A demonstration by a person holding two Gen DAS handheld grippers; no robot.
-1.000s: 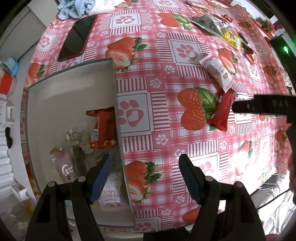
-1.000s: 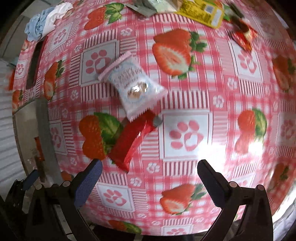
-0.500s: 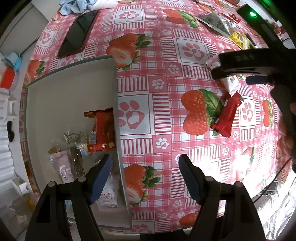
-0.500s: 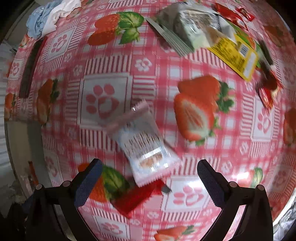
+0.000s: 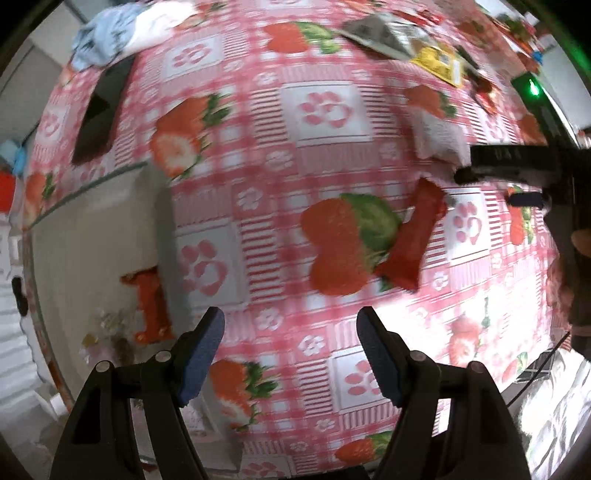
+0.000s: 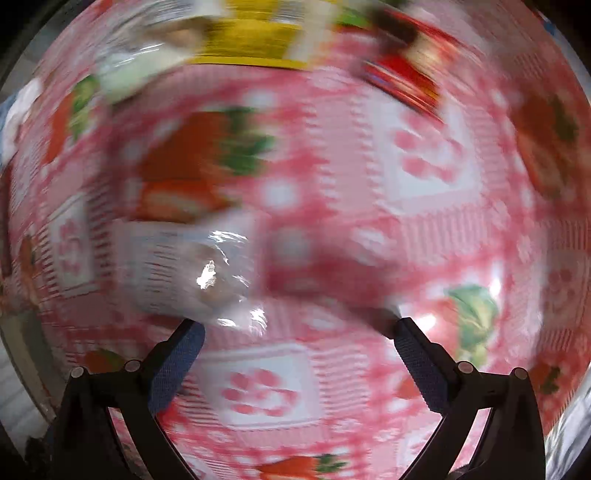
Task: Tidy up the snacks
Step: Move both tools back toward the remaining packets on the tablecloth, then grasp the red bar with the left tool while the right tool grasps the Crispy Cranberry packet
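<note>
We hold both grippers pointing down over a tabletop (image 5: 325,110) covered in a pink checked cloth printed with strawberries and paw prints.

In the left wrist view, the left gripper (image 5: 291,354) sits at six o'clock with its blue-padded jaws apart and nothing between them, only bare cloth. A red snack bar (image 5: 413,236) lies tilted at about three o'clock from centre, its lower end touching a printed strawberry. Just above it, at two o'clock, lies a white snack packet (image 5: 439,136), blurred. A grey tray (image 5: 166,236) fills the nine o'clock side; inside it we see a red wrapper (image 5: 151,302) against the near wall and some pale packets, too blurred to name. Toward twelve and one o'clock lie a silvery pouch (image 5: 384,33) and a yellow packet (image 5: 439,62). A dark phone (image 5: 103,110) lies at ten o'clock, beside crumpled blue and white cloth (image 5: 122,26).

The right gripper (image 6: 299,336) is seen from its own camera with jaws wide apart and empty. That view is heavily smeared. The white snack packet (image 6: 184,273) lies at about eight o'clock, just above the left-hand jaw; we cannot tell whether they touch. The yellow packet (image 6: 255,40) is at twelve o'clock, and a red wrapper at one.
</note>
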